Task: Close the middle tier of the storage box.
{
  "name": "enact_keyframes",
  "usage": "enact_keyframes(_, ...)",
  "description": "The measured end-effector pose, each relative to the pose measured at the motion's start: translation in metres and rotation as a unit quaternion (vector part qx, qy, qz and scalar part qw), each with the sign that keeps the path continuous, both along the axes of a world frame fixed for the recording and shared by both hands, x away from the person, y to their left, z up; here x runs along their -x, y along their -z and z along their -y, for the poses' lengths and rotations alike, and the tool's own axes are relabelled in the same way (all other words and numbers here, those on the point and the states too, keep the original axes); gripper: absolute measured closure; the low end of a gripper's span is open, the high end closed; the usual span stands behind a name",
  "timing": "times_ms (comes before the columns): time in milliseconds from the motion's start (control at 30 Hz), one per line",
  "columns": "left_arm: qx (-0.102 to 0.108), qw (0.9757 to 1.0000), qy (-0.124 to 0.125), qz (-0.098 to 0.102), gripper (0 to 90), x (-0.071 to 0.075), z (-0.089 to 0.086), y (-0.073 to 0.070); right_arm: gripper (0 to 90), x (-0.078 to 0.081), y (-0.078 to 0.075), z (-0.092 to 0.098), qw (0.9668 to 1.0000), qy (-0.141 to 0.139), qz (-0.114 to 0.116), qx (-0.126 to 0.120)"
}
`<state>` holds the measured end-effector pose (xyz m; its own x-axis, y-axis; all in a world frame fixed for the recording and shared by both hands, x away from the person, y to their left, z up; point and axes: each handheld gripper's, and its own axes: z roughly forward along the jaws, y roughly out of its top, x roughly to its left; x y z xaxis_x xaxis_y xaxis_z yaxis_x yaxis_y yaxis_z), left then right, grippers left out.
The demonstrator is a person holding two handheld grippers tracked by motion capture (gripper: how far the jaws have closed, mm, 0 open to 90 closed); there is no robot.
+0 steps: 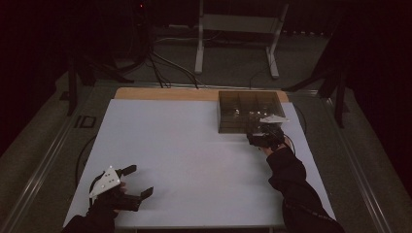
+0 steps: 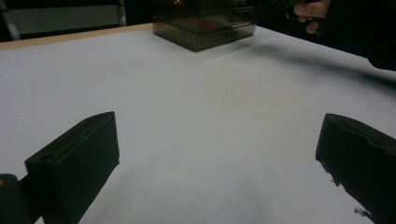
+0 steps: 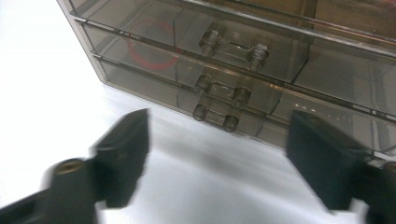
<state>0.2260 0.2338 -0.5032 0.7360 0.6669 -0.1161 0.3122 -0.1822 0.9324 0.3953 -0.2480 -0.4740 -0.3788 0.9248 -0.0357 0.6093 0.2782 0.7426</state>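
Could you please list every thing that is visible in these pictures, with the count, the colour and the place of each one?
drawer box: 1, smoky clear plastic, far right part of the mat
handles: 3 show, clear, on the drawer fronts, stacked
red ring: 1, red, inside a drawer behind its front
mat: 1, white, covers the table
table: 1, wood edge shows at the far side
stand: 1, white, on the floor behind the table
left gripper: 1, black, near left corner, open, holds nothing
right gripper: 1, black, before the drawer fronts, open, holds nothing

Dark lab or test room: white table (image 1: 184,145), loose cables on floor (image 1: 160,68), metal stand (image 1: 238,29), black curtains.
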Motion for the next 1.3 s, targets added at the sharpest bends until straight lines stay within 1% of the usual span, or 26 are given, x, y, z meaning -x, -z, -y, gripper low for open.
enact_keyframes(67, 0.002, 1.0, -0.001, 0.002, 1.1, 0.0, 0.0, -0.001, 14.9, 0.001, -0.001, -0.001, 1.0, -0.002, 0.0, -0.001)
enact_keyframes(200, -0.002, 1.0, 0.002, 0.001, 1.1, 0.0, 0.0, 0.0, 10.2, 0.002, -0.001, -0.003, 0.9999, -0.008, -0.004, -0.006)
enact_keyframes(233, -0.001, 1.0, 0.001, 0.002, 1.1, 0.0, 0.0, 0.0, 8.9, 0.002, -0.001, -0.003, 1.0, -0.007, -0.002, -0.005)
enact_keyframes(267, 0.001, 1.0, 0.001, 0.002, 1.1, 0.0, 0.0, -0.001, 5.5, 0.002, -0.001, -0.004, 1.0, -0.007, -0.002, -0.006)
enact_keyframes(300, 0.001, 1.0, 0.001, 0.002, 1.1, 0.0, 0.001, -0.001, 0.0, 0.002, -0.001, -0.003, 0.9997, -0.019, -0.005, -0.014)
enact_keyframes(333, 0.0, 1.0, 0.001, 0.002, 1.1, -0.001, 0.001, 0.0, 0.0, 0.003, -0.001, -0.002, 0.9993, -0.029, -0.006, -0.024)
enact_keyframes(367, -0.001, 1.0, 0.002, 0.001, 1.1, -0.001, 0.001, 0.0, 0.0, 0.003, -0.001, -0.002, 0.9991, -0.031, -0.006, -0.028)
enact_keyframes(433, 0.0, 1.0, 0.002, 0.001, 1.1, -0.001, 0.001, 0.0, 0.0, 0.004, -0.001, -0.002, 0.9992, -0.033, -0.006, -0.021)
enact_keyframes(467, 0.0, 1.0, 0.002, 0.002, 1.1, -0.001, 0.001, 0.0, 0.0, 0.004, -0.001, -0.002, 0.9991, -0.035, -0.004, -0.021)
enact_keyframes(600, 0.0, 1.0, 0.002, 0.002, 1.1, -0.001, 0.001, 0.0, 0.0, 0.004, -0.003, -0.002, 0.9992, -0.031, -0.004, -0.026)
enact_keyframes(667, 0.001, 1.0, 0.002, 0.002, 1.1, -0.001, 0.001, 0.0, 0.0, 0.004, -0.004, -0.003, 0.9993, -0.029, 0.0, -0.023)
enact_keyframes(733, -0.003, 1.0, 0.003, 0.001, 1.1, -0.001, 0.001, 0.0, 0.0, 0.003, -0.005, -0.004, 0.9992, -0.031, -0.001, -0.023)
enact_keyframes(900, 0.001, 1.0, 0.0, 0.002, 1.1, 0.0, 0.0, -0.001, 0.0, 0.002, -0.007, -0.006, 0.9992, -0.033, -0.002, -0.021)
enact_keyframes(933, 0.0, 1.0, -0.001, 0.003, 1.1, 0.0, 0.0, 0.0, 0.0, 0.0, -0.007, -0.006, 0.999, -0.034, -0.007, -0.027)
enact_keyframes(967, 0.0, 1.0, 0.0, 0.001, 1.1, 0.0, 0.0, 0.0, 0.0, 0.0, -0.008, -0.007, 0.9989, -0.036, -0.008, -0.028)
enact_keyframes(1200, 0.0, 1.0, -0.001, 0.003, 1.1, 0.002, -0.001, -0.001, 0.0, 0.001, -0.012, -0.013, 0.9984, -0.049, -0.003, -0.029)
enact_keyframes(1300, 0.001, 1.0, -0.003, 0.001, 1.1, 0.002, -0.002, 0.0, 0.0, 0.003, -0.014, -0.016, 0.998, -0.056, 0.003, -0.03)
